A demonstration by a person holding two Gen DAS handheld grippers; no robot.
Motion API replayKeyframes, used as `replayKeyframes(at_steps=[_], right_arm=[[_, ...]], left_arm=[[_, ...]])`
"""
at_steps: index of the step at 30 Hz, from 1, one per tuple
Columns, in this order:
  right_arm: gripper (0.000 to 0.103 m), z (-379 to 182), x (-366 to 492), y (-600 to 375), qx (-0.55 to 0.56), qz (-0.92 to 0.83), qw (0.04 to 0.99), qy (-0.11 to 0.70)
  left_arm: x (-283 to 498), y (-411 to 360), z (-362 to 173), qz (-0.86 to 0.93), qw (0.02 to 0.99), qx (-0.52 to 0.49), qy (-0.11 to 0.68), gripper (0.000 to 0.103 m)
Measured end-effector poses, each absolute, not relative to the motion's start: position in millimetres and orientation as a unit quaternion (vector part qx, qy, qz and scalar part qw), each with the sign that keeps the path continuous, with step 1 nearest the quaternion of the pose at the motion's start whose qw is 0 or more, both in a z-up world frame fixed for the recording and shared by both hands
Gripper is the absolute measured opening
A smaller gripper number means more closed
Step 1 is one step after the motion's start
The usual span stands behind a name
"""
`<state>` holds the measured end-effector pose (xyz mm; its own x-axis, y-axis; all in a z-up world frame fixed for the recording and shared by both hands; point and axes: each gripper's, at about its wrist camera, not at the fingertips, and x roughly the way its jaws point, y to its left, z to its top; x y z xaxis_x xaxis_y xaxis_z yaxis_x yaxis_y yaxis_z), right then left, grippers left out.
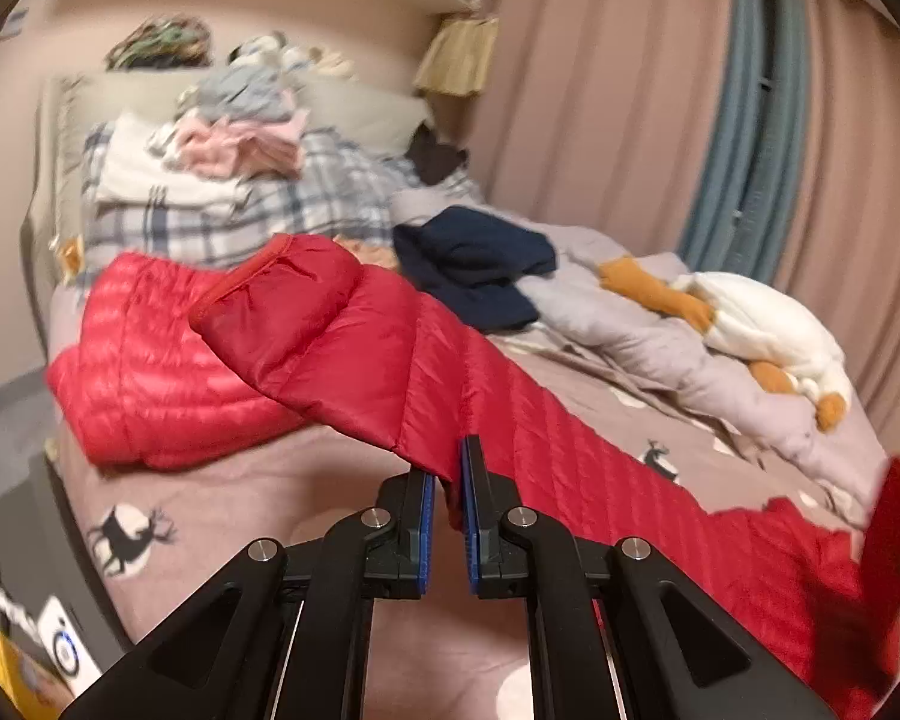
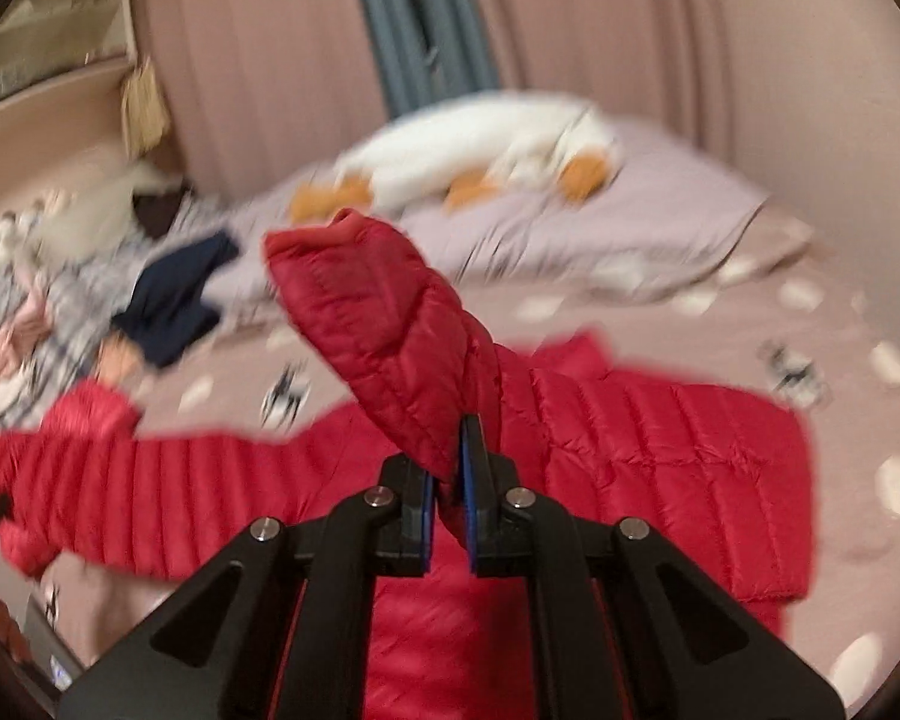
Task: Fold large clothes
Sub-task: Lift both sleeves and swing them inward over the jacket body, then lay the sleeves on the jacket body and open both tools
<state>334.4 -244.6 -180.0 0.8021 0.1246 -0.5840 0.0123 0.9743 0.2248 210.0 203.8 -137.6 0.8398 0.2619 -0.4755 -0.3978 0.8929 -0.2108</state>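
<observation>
- While pinched between the narrow jaws of the left tool [image 1: 448,480]: one quilted edge of the red down jacket [image 1: 426,372], lifted off the bed [image 1: 258,492].
- Same on the right tool [image 2: 447,468], clamped tight on a raised sleeve or flap.
- Rest of jacket still spread flat across the pink deer-print sheet.
- Looks like an early fold, nothing laid over yet.
- Navy garment [image 1: 480,264] and clothes pile [image 1: 222,144] apparently still waiting behind.
</observation>
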Motion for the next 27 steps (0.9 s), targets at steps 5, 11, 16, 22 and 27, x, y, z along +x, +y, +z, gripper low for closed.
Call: replayKeyframes(at_steps=[5, 11, 16, 22, 27], right_arm=[[0.014, -227, 352, -235, 0.106, 0.050, 0.912, 0.393], [0.071, -203, 329, -262, 0.106, 0.030, 0.931, 0.349], [0.071, -185, 308, -330, 0.127, -0.055, 0.938, 0.319], [0.064, -252, 308, -384, 0.158, -0.130, 0.901, 0.382], [0.064, -314, 310, -377, 0.125, -0.130, 0.891, 0.418]], left_arm=[[208, 203, -137, 0.164, 0.949, -0.150, 0.225, 0.008], [206, 202, -132, 0.124, 0.950, -0.181, 0.220, 0.008], [205, 193, -126, 0.125, 0.954, -0.174, 0.210, 0.008], [221, 170, -127, 0.122, 0.958, -0.151, 0.211, 0.008], [238, 141, -125, 0.096, 0.959, -0.142, 0.225, 0.008]])
